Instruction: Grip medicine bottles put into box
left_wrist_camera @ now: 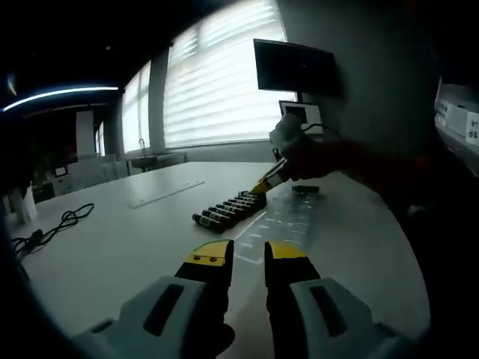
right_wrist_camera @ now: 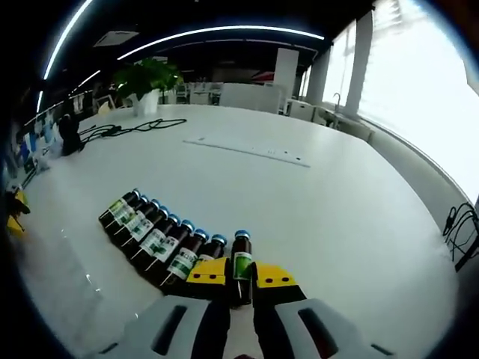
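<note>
Room: office with tall windows covered by white blinds (left_wrist_camera: pixel 224 75), a dark wall monitor (left_wrist_camera: pixel 293 67) and curved ceiling light strips (right_wrist_camera: pixel 224 31).
Surface: large white table (right_wrist_camera: pixel 314 209), mostly bare, taking most of both views.
Clear tray: long transparent plastic box tray (left_wrist_camera: pixel 288 221) lying flat on the table beside the bottles in the left gripper view; its compartments are hard to make out.
Bottle row: small dark brown glass medicine bottles with blue caps and white-green labels (right_wrist_camera: pixel 150 235), lying side by side, touching each other, in one slanted row on the table.
Gripped bottle: one dark bottle with a green label (right_wrist_camera: pixel 241 265) at the near end of that row, just beside its neighbour.
Right gripper (right_wrist_camera: pixel 241 278): grey body with yellow-black tips, jaws narrow, closed around the green-label bottle.
Left gripper (left_wrist_camera: pixel 248 254): same build, held above bare table, jaws a little apart with nothing between them.
Person: a red sleeve (left_wrist_camera: pixel 352 161) reaches over the table to the far end of the row.
Around: green potted plant (right_wrist_camera: pixel 146 78), black cables (right_wrist_camera: pixel 135 129), flat clear strip (right_wrist_camera: pixel 251 149), all well apart from the bottles.
</note>
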Demonstrator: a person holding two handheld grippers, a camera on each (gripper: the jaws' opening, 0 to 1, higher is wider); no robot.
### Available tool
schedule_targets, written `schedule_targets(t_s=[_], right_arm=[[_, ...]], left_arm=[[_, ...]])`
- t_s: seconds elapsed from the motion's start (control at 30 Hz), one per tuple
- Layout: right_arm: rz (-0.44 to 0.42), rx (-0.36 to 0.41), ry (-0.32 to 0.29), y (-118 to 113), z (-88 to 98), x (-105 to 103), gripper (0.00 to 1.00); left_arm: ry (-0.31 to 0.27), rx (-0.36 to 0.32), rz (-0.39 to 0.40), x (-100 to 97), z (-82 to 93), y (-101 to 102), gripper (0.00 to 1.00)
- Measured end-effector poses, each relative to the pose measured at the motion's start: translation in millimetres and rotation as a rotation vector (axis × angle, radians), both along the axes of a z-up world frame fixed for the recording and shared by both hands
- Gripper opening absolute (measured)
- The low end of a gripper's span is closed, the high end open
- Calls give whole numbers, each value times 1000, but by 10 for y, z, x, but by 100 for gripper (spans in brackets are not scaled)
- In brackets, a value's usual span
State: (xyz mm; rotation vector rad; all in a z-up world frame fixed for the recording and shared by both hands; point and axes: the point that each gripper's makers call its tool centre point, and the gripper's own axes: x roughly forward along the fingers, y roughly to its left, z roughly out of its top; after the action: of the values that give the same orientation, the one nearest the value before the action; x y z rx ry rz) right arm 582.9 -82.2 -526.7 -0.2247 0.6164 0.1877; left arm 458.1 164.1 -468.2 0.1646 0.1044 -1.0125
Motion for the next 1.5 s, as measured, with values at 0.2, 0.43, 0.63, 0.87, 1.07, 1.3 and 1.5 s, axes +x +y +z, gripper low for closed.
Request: schedule_targets(t_s=[0.2,0.43,0.63,0.87,1.07,1.3,1.5], right_arm=[[-10,2,6,-16,-18,9,7],[-19,12,16,-37,-49,21,7],[-30,10,-4,-35,1,-10,7],[-35,29,-87,-58,320,-87,7],[-27,46,-117,-79,449,-227,7],[-35,51,-144,-131,533,-344,7],[-48,56,-157,-188,542,-456,7]], left_arm=[[-5,-4,2,-2,20,4,11],[-9,-3,-2,-20,27,-11,11],[-10,4,-5,-27,12,-22,11],[-5,6,-2,-15,-4,-18,11],[-4,9,-3,-17,-14,-25,11],[0,5,-7,-24,-15,-33,11],[-4,5,-6,-27,-7,-34,11]])
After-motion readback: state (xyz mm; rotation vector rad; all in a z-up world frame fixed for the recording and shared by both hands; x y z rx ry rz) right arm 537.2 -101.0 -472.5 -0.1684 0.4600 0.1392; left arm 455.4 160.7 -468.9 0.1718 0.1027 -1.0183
